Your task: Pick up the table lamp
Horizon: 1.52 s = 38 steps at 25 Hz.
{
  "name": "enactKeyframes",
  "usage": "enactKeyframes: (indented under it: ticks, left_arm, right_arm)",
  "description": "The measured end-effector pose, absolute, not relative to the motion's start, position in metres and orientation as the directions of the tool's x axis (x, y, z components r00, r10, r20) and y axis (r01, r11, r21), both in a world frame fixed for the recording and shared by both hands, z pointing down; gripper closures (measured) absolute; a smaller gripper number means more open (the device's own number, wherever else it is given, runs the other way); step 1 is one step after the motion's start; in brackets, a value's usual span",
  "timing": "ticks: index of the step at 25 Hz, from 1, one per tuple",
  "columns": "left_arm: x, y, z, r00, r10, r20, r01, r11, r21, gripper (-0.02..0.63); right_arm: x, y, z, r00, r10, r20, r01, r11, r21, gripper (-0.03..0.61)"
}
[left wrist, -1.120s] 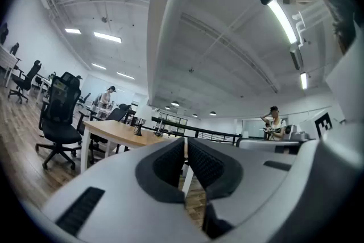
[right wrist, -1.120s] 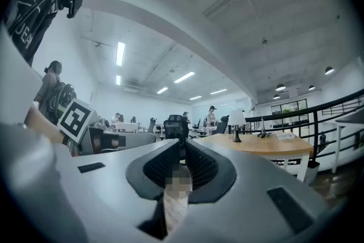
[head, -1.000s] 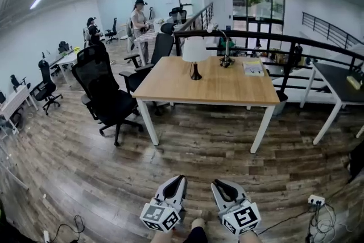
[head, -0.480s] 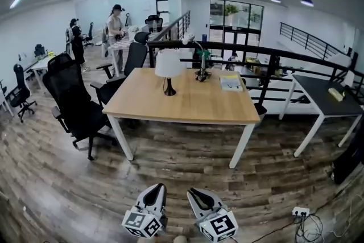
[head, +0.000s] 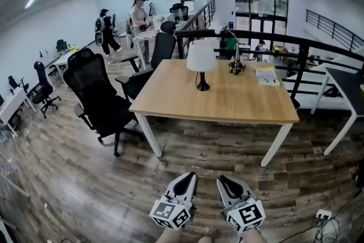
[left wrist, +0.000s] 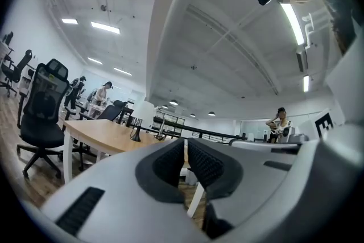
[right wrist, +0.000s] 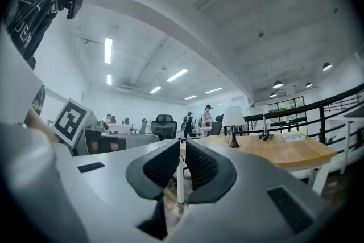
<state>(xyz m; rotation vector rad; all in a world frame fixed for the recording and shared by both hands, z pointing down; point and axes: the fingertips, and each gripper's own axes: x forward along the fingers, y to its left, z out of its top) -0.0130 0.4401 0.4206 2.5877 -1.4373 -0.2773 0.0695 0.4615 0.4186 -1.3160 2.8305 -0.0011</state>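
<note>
Where the lamp stands: the table lamp, a white shade on a dark stem and base, is upright on the far left part of the wooden table, well apart from both grippers.
Table: pale wood top on white legs, mostly bare.
Also on the table: a gooseneck desk lamp near the far edge, and a booklet lying flat to its right.
Floor: dark wood-look planks between the grippers and the table.
Chairs: one black office chair near the table's left corner, a second chair behind the table's left side.
Railing: a black rail runs behind the table's far edge.
Right side: a dark-topped second table on white legs.
Room: open office with white walls, strip lights on the ceiling and a large window at the back; two people stand among the far desks.
Left gripper: low over the floor, aimed at the table, jaws together with nothing between them.
Right gripper: just beside the left one, jaws likewise closed and empty.
Corner: a power strip with cables on the floor at lower right.
</note>
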Motion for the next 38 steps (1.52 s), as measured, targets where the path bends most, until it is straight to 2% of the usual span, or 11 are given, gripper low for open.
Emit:
enactKeyframes:
  ticks: [11,19,38]
  left_arm:
    - [-0.024,0.366,0.428,0.528,-0.846,-0.074,-0.813,-0.529,0.245,0.591]
    - [-0.033,0.301,0.435,0.505,-0.86,-0.071,-0.827,-0.505,0.248,0.591]
    - [-0.005,0.13,0.435,0.475,-0.877,-0.065,-0.839,-0.474,0.268,0.591]
  right_arm:
    - [0.062,0.381,0.43,-0.633,-0.774,0.01,-0.774,0.632,-0.034,0.526]
    - [0.043,0.316,0.433,-0.677,-0.736,0.0,-0.736,0.676,-0.036,0.526]
    - [0.063,0.142,0.438,-0.723,-0.691,0.016,-0.691,0.721,-0.051,0.526]
